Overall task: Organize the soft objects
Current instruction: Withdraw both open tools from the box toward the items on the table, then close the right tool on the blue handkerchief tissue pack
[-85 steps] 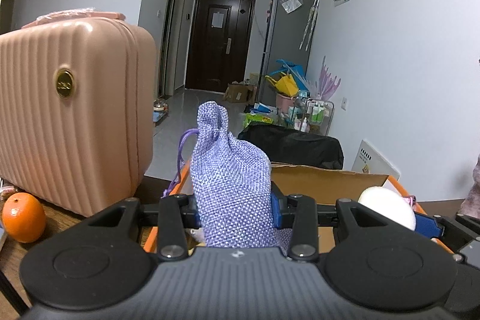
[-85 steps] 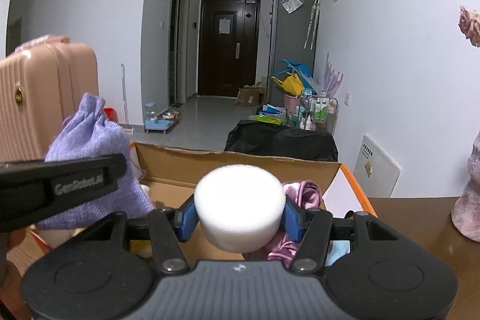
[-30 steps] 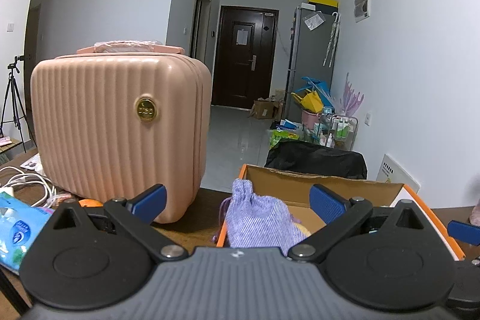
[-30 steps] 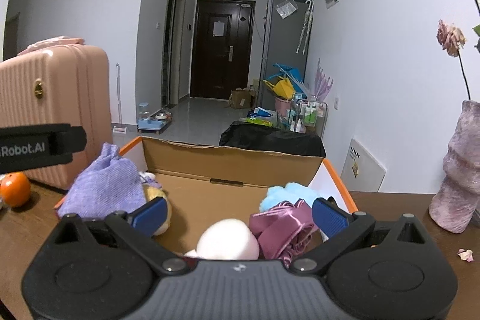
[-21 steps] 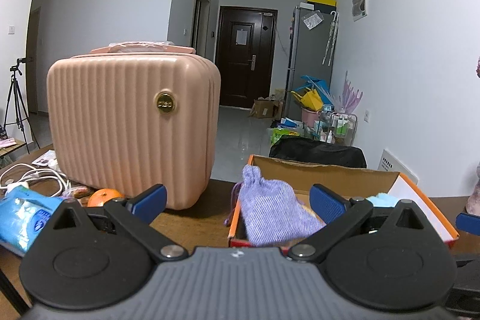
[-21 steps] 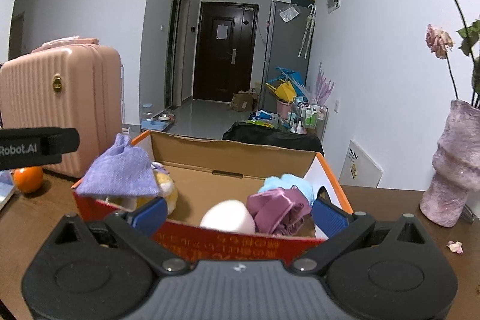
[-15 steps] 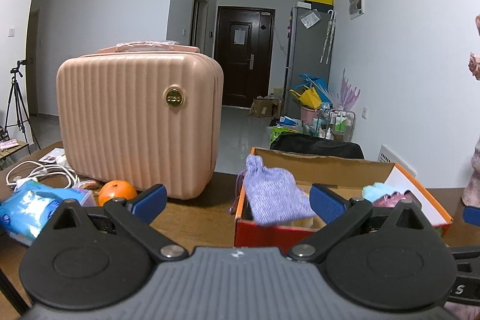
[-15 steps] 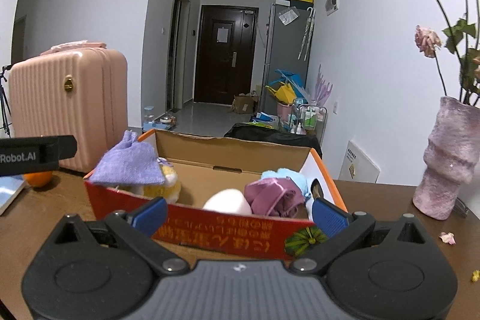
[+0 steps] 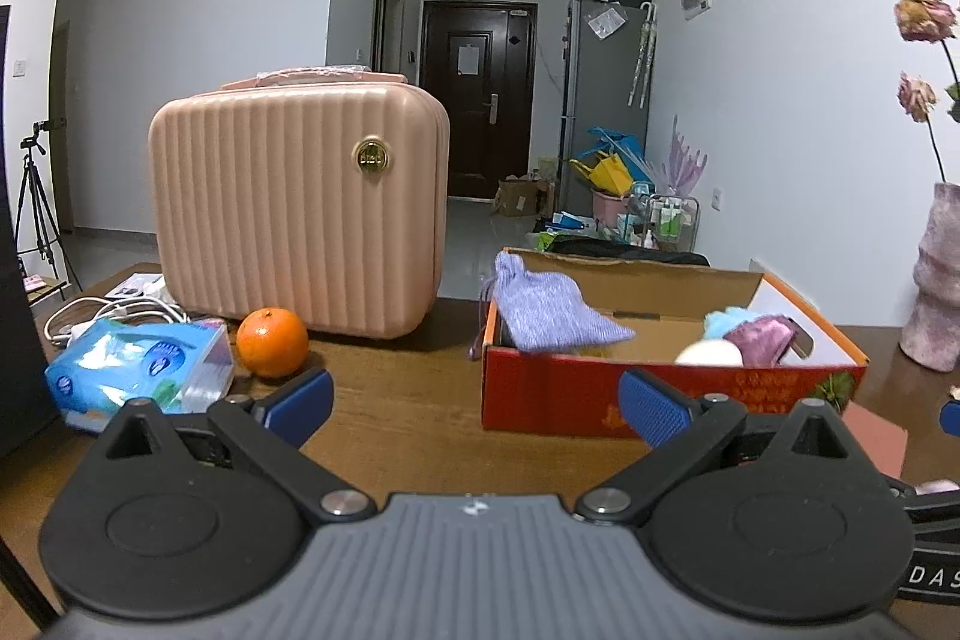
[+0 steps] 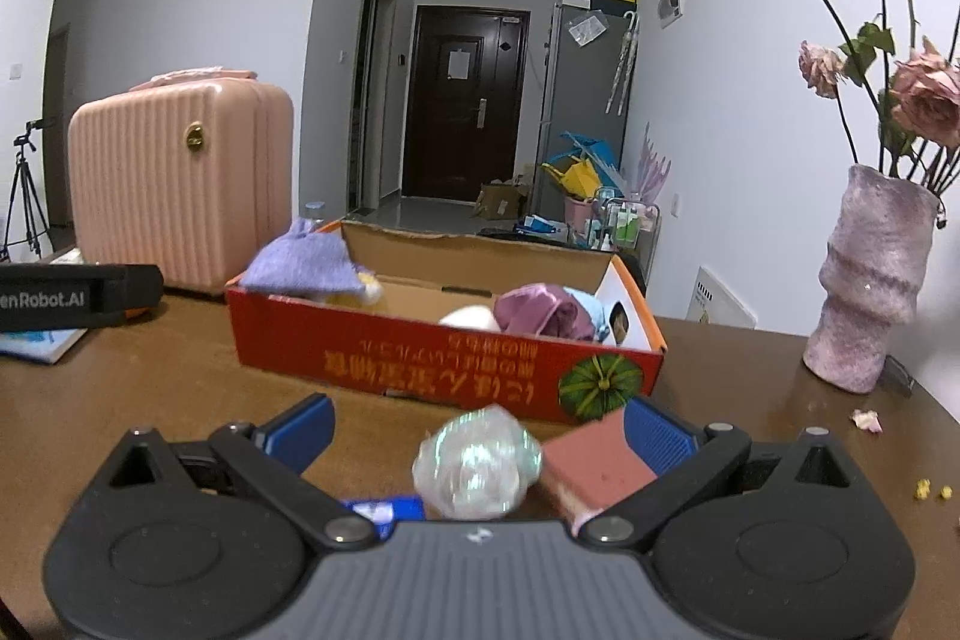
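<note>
Soft objects: two lie loose on the table (image 10: 180,388) between the wide-apart fingers of the right gripper (image 10: 477,427), an iridescent ball (image 10: 477,466) and, touching it, a pink sponge (image 10: 591,466); a blue item (image 10: 384,509) shows at the gripper's edge. The left gripper (image 9: 474,403) likewise has its fingers spread and empty, with bare table between them. Beyond both stands the red box (image 10: 444,358), holding the purple pouch (image 9: 555,313) at its left end and the white puff (image 9: 708,353), mauve cloth (image 9: 762,337) and pale blue item (image 9: 723,321) toward its right. Left of the box are an orange (image 9: 272,342), a tissue pack (image 9: 141,370) and a pink case (image 9: 297,205); right of it, a vase (image 10: 870,280).

Change: 2.8 s ago the left fingers held the pouch and the right the puff; both now rest in the box, and the grippers have drawn back. That deposit appears complete; the ball and sponge are probably next, the right gripper being already placed around them.
</note>
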`<state>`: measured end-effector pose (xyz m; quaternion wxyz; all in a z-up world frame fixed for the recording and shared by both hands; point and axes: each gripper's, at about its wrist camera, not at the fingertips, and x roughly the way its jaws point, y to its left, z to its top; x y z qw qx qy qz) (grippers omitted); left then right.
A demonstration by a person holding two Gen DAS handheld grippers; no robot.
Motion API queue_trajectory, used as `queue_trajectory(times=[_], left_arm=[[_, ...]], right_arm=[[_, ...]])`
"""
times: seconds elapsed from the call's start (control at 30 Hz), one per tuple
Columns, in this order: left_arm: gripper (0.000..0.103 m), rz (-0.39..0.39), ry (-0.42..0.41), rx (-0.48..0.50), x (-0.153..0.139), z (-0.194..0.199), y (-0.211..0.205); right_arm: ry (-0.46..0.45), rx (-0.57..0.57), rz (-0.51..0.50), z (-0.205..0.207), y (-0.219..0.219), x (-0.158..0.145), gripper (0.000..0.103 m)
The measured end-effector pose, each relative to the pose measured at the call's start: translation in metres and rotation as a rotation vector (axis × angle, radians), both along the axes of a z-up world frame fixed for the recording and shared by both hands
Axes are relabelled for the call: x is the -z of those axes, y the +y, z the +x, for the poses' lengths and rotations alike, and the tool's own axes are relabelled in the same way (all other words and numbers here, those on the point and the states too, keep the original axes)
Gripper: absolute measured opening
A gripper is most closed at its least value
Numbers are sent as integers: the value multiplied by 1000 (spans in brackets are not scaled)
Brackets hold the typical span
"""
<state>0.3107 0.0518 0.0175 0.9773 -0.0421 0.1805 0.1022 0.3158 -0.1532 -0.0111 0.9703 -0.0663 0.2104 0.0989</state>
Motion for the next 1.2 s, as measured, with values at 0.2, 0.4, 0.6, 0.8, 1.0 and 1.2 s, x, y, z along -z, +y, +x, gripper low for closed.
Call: queue_trajectory(times=[0.2, 0.4, 0.6, 0.8, 1.0, 1.2], left_arm=[[103, 7, 14, 17, 5, -25, -3], [103, 18, 31, 36, 13, -49, -6], [103, 26, 40, 48, 17, -70, -12], [103, 26, 49, 70, 21, -85, -16], [103, 22, 55, 77, 23, -86, -17], [103, 10, 79, 73, 27, -80, -11]], right_arm=[[12, -8, 0, -26, -4, 5, 103], [15, -22, -3, -50, -10, 9, 103], [22, -31, 5, -67, -17, 8, 103], [25, -42, 7, -79, -20, 11, 103], [28, -43, 14, -76, -20, 13, 103], [62, -52, 11, -64, -12, 25, 103]])
